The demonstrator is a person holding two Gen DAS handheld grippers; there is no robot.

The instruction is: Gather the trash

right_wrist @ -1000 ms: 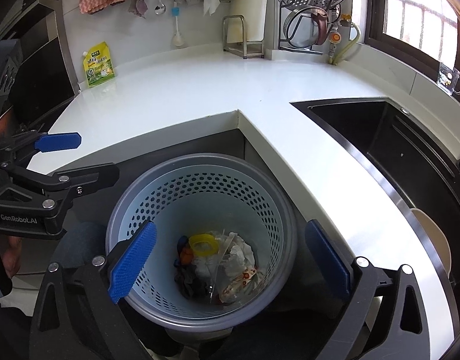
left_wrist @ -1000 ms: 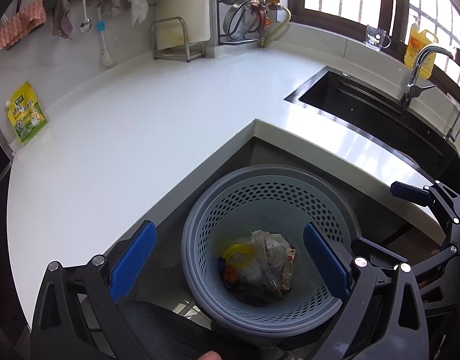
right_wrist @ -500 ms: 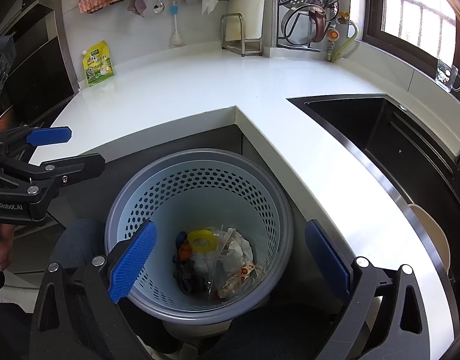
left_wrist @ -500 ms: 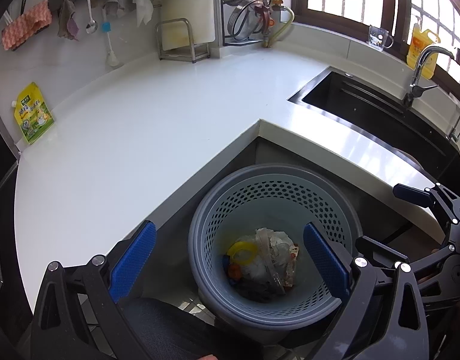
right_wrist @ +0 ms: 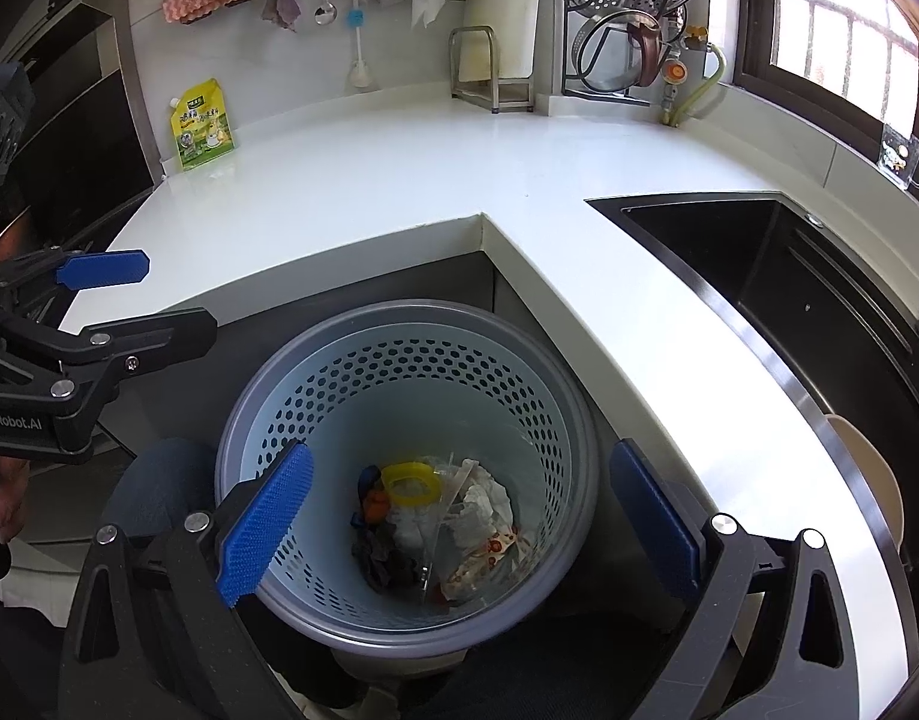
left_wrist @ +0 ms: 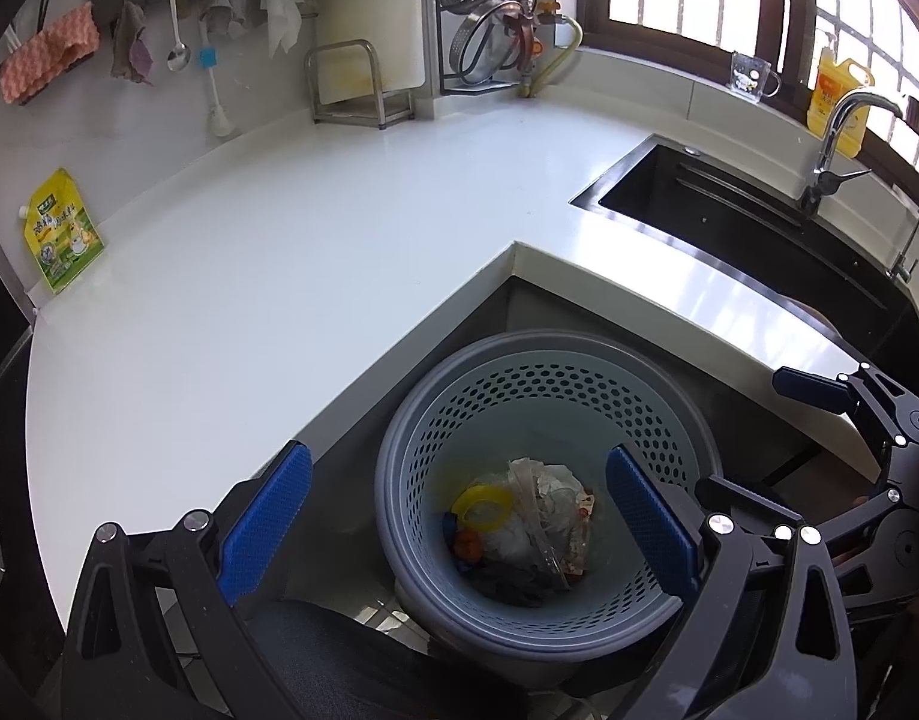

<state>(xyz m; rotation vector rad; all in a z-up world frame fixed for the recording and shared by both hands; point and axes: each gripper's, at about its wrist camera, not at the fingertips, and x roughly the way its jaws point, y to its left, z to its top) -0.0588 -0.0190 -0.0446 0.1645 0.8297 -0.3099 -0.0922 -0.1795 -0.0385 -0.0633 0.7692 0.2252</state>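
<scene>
A grey perforated waste basket [left_wrist: 537, 360] [right_wrist: 399, 330] stands on the floor in the inner corner of the white L-shaped counter [left_wrist: 279, 252] [right_wrist: 399, 168]. At its bottom lies trash [left_wrist: 519, 522] [right_wrist: 441, 516]: crumpled white paper, clear plastic, a yellow ring, dark scraps. My left gripper [left_wrist: 459, 510] hovers open above the basket's left side, nothing between its blue pads. My right gripper [right_wrist: 459, 516] hangs open over the basket, also empty. Each gripper shows at the edge of the other's view.
A yellow-green pouch [left_wrist: 60, 231] [right_wrist: 201, 123] leans on the wall at the counter's far left. A black sink [left_wrist: 759, 222] [right_wrist: 819, 276] with a tap [left_wrist: 831, 138] lies to the right. Hanging cloths, a metal stand [left_wrist: 357, 84] and a dish rack [left_wrist: 495, 30] line the back wall.
Both grippers have drawn slightly back and up from the basket, so it sits a little further off in both views. Their jaws stay open and empty.
</scene>
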